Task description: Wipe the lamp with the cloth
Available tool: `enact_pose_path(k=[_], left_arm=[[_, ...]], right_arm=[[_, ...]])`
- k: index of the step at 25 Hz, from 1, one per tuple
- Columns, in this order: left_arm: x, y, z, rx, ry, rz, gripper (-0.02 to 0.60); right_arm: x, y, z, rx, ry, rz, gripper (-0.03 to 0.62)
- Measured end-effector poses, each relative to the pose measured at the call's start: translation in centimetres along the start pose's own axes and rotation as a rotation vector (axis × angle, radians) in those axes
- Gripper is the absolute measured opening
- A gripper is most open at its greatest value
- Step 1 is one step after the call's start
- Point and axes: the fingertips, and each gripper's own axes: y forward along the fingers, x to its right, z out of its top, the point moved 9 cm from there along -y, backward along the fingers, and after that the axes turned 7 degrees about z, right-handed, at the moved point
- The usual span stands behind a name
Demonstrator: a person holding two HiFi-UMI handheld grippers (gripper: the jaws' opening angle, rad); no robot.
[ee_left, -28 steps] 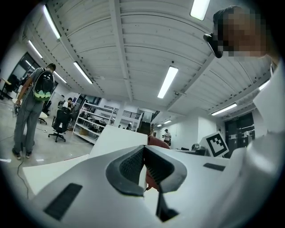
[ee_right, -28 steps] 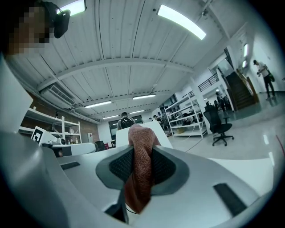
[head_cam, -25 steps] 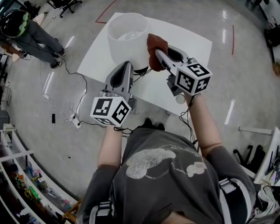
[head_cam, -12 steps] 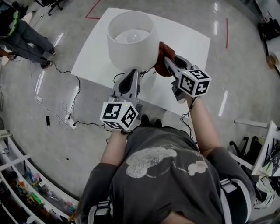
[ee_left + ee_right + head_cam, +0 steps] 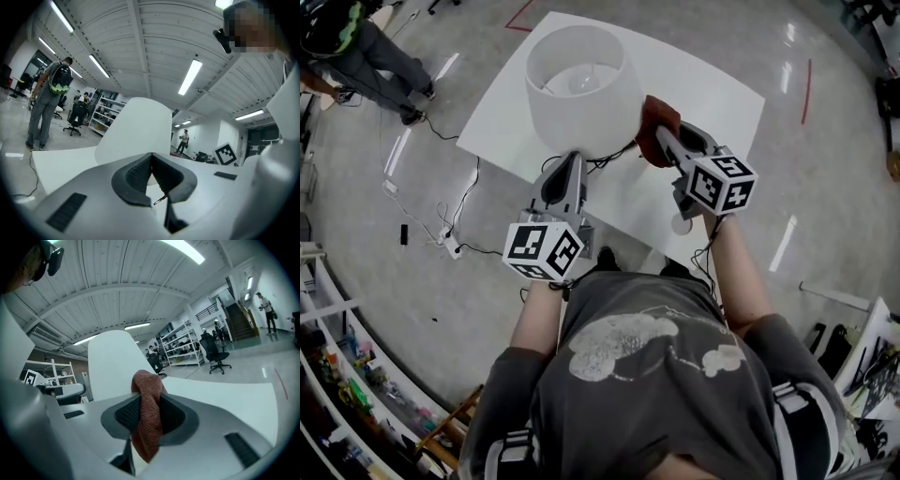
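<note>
Left claw (image 5: 571, 158) shifted leftward, cloth (image 5: 655, 122) bunched, rust-red

A white table (image 5: 717, 98) occupies the upper centre of the frame. A lamp (image 5: 577, 89) with a white cylindrical shade stands on its left part, the bulb visible through the open top. The right gripper (image 5: 660, 141) clamps a rust-red cloth (image 5: 657, 114) just beside the right side of the shade. The left gripper (image 5: 571, 159) points at the lower edge of the shade, tips close together. A black cable (image 5: 617, 153) lies on the table between the grippers. A person (image 5: 356, 47) stands at the upper left.
</note>
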Motion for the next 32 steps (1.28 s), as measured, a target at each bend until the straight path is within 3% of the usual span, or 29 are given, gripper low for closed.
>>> enact_pose_path(k=[8,17,21,26,32], left_arm=[[4.1,-0.8,2.2,0.132,0.011,0.177,0.008],[9.5,-0.8,4.5,0.254,0.109,0.267,0.008],[10.5,-0.3,4.6,0.291,0.128,0.324,0.008],[11.1,-0.1,3.3,0.289,0.120,0.368,0.008],[9.1,-0.5,1.0,0.235,0.084,0.365,0.008]], right_arm=[[1.1,-1.6,4.7,-0.005,-0.100,0.223,0.091],[0.2,0.0,10.8,0.075,-0.214,0.446,0.091],[-0.8,2.2,11.5,0.061,-0.238,0.540,0.091],[0.1,2.9,10.0,0.000,-0.219,0.553,0.091],[1.5,3.9,7.0,-0.064,-0.165,0.479,0.091]])
